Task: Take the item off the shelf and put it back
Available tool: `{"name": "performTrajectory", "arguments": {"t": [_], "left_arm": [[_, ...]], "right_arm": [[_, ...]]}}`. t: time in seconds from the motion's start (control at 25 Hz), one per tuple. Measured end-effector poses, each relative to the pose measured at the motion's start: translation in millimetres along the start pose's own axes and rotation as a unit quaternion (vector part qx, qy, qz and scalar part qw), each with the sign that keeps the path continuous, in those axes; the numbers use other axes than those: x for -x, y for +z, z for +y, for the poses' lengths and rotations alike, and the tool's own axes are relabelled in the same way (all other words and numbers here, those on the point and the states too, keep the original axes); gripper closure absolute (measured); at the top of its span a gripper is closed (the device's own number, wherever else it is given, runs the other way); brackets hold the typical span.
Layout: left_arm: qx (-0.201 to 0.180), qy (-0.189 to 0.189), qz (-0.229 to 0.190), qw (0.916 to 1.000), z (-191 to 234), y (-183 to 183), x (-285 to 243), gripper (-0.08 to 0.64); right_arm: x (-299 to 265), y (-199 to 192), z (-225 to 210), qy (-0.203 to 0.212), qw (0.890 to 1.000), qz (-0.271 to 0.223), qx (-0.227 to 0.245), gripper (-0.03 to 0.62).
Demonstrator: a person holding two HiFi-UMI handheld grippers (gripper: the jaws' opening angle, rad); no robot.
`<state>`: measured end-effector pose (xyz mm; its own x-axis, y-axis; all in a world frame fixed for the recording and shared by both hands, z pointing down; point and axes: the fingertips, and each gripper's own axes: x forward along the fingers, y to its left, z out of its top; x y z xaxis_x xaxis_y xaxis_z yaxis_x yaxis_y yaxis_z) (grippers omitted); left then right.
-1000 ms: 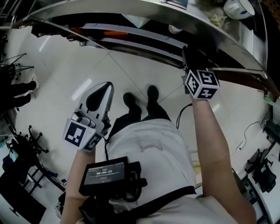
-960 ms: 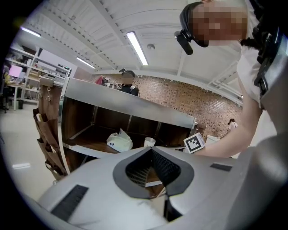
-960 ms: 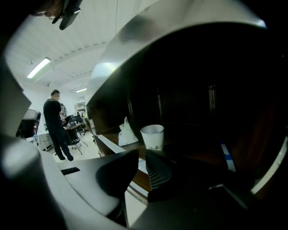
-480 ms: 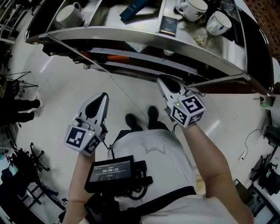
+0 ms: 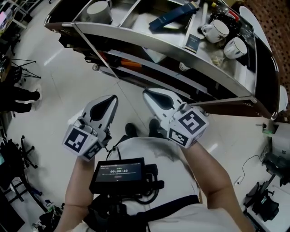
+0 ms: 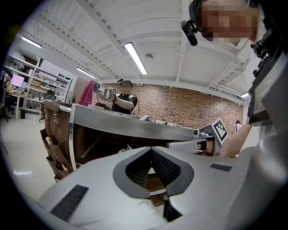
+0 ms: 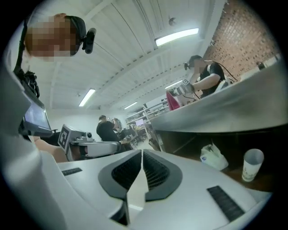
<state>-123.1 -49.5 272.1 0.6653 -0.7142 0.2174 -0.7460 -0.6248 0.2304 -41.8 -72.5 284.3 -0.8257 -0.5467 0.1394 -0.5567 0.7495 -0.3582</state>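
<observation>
A metal shelf unit [image 5: 149, 40] runs across the top of the head view. Its top level carries a blue box [image 5: 174, 16], a small dark card [image 5: 192, 43] and white mugs [image 5: 216, 31]. My right gripper [image 5: 146, 93] hangs in front of the shelf edge, shut, with nothing between its jaws; the right gripper view shows its jaws [image 7: 142, 152] pressed together. My left gripper [image 5: 110, 97] floats beside it, over the floor and short of the shelf. It looks shut and empty in the left gripper view [image 6: 150, 149].
Another white mug [image 5: 99, 10] stands at the left end of the top level. On the lower level sit a paper cup [image 7: 252, 164] and a white bag [image 7: 212, 157]. Other people work at benches behind. Stands and cables crowd the floor edges [image 5: 18, 149].
My right gripper has come out from under the shelf edge and swung left, toward my body. The left gripper has risen a little. The top shelf has come into view.
</observation>
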Motion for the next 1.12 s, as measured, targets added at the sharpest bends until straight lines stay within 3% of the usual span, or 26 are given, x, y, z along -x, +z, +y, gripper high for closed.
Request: {"name": "performTrajectory", "arguments": {"t": [0.32,0.68,1.12], "left_arm": [[-0.013,-0.015,-0.028,0.9994,-10,38,10,0.552],[-0.010,-0.024,-0.015,0.9996,-18,25,6,0.552],[-0.017,-0.029,-0.015,0.9993,-24,24,4,0.552]], "right_arm": [[-4,60,45,0.053,0.996,-0.038,0.060,0.588],[3,46,56,0.057,0.993,-0.026,0.098,0.589],[9,45,58,0.057,0.994,-0.019,0.088,0.589]]}}
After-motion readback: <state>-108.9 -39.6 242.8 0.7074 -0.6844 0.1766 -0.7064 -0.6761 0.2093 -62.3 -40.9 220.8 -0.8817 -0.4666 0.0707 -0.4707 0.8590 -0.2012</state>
